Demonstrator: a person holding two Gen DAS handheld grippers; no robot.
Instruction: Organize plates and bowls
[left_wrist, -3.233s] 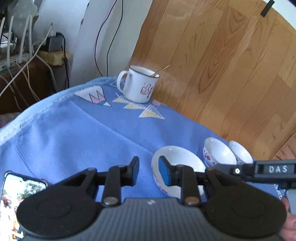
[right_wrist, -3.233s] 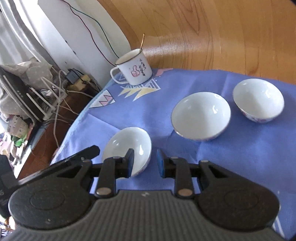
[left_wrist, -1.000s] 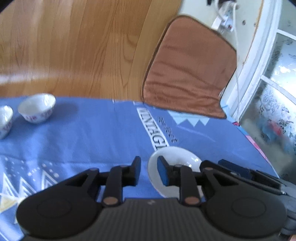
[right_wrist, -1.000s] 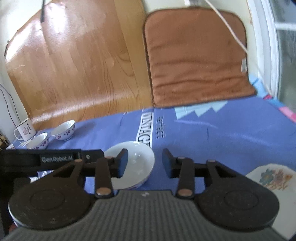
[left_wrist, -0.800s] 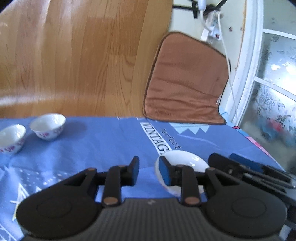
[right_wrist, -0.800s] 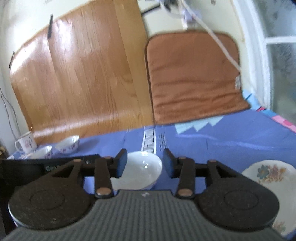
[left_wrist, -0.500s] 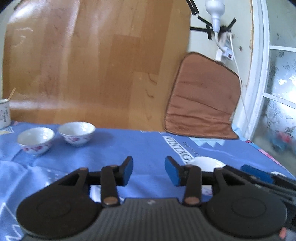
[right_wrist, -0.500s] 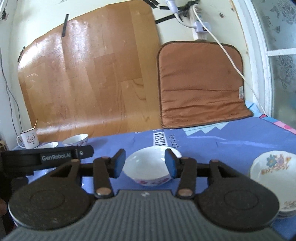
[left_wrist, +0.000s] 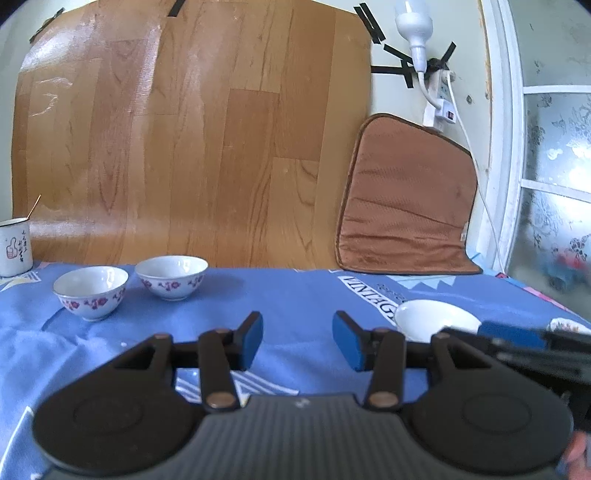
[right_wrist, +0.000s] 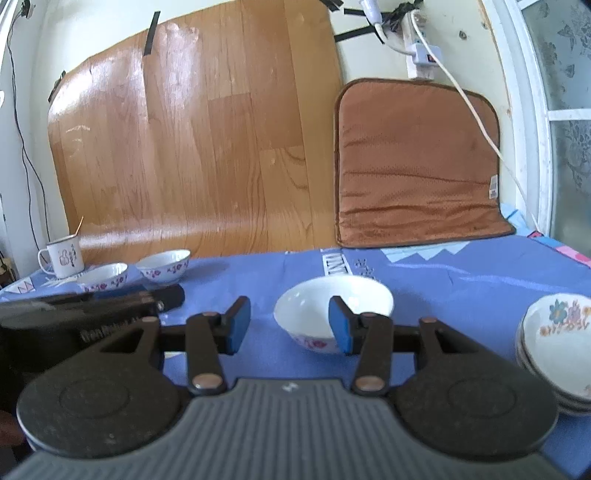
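A white bowl with pink flowers (right_wrist: 332, 314) stands upright on the blue cloth; it also shows in the left wrist view (left_wrist: 434, 323). My right gripper (right_wrist: 288, 328) is open and empty, its right fingertip in front of the bowl's rim. My left gripper (left_wrist: 297, 341) is open and empty above the cloth, left of that bowl. Two more flowered bowls (left_wrist: 90, 291) (left_wrist: 171, 275) stand side by side at the far left. A stack of flowered plates (right_wrist: 554, 343) sits at the right.
A white enamel mug (right_wrist: 62, 256) with a stick in it stands at the far left. A wood-pattern board (left_wrist: 192, 147) and a brown cushion (right_wrist: 413, 162) lean against the back wall. A power strip and cable (left_wrist: 439, 99) hang on the wall.
Both grippers carried the white bowl from the left side to the right, set it down on the cloth and opened. The left gripper drew back to the left of it.
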